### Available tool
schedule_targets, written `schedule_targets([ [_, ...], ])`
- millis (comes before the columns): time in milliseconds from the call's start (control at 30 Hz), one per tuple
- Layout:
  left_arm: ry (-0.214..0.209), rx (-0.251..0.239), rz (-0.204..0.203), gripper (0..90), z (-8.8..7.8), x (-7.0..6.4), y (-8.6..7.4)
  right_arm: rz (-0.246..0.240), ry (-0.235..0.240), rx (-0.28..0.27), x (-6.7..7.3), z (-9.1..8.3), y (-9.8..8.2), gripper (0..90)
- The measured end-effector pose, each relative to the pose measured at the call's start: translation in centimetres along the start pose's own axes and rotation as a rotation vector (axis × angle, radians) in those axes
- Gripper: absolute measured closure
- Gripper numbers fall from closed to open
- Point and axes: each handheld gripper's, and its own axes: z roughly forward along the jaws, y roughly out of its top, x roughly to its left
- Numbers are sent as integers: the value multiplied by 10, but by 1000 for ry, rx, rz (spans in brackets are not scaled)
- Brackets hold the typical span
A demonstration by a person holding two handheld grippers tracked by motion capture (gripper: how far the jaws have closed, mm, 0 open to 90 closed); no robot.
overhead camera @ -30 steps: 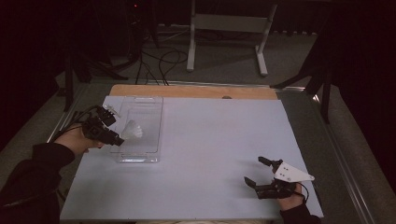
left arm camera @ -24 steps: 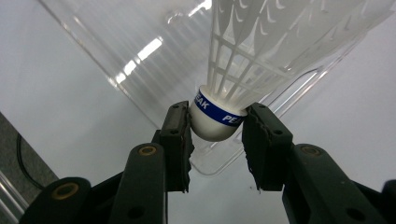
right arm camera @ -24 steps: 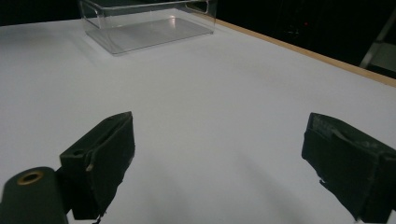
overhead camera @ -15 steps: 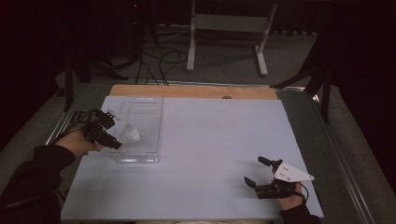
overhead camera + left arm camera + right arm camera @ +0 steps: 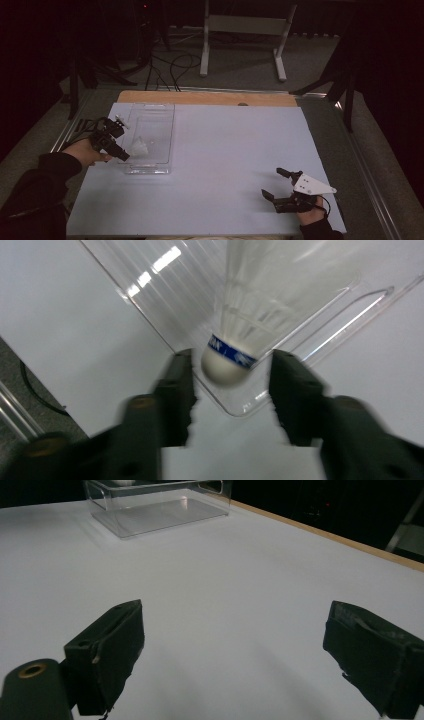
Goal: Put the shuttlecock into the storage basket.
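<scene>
On the left side of the bench, which is covered by a pale, matte white sheet, a clear rectangular plastic tray lies with its long sides running near to far. Inside it rests a white feathered shuttlecock with a rounded white cork tip and a blue band, lying toward the tray's near left part; in the high view it shows as a small white shape within the clear walls.

The left hand-held gripper is at the tray's left wall, borne by a hand in a dark sleeve that comes in from the left edge. In the left gripper view its two black jaws stand on either side of the shuttlecock's cork tip, with a narrow gap of daylight on each side, so the pads do not press on it. The jaws have just been opening, and the shuttlecock sits loose between them, resting in the tray's corner.

The right hand-held gripper is at the near right of the bench, well apart from the tray. Its jaws are spread wide with nothing between them, pointing across the bare white sheet toward the tray at the far left.
</scene>
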Motion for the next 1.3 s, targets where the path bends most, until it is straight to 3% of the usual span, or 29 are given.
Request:
schedule_targets([
  [200,18,-23,7,347,-4,-3,2,1,-1,-1,0,0,0,98],
  [667,20,-70,23,196,-5,-12,14,3,-1,-2,1,-1,1,98],
  [733,-21,-76,12,147,-6,-10,16,5,0,-2,1,-1,1,98],
  [800,-17,-85,5,139,-7,-10,17,5,0,-2,1,-1,1,98],
  [867,-35,-84,11,33,-6,-10,18,5,0,-2,1,-1,1,98],
  [900,-62,-84,40,33,-6,-11,19,3,-1,-2,1,-1,1,98],
  [967,-51,-99,65,0,-7,-14,21,3,1,-4,0,-1,0,98],
  [1200,-51,-129,124,0,-5,-26,32,4,-3,-3,1,-1,1,98],
  [1300,-59,-155,128,0,-6,-30,37,9,-2,-3,0,-1,1,98],
])
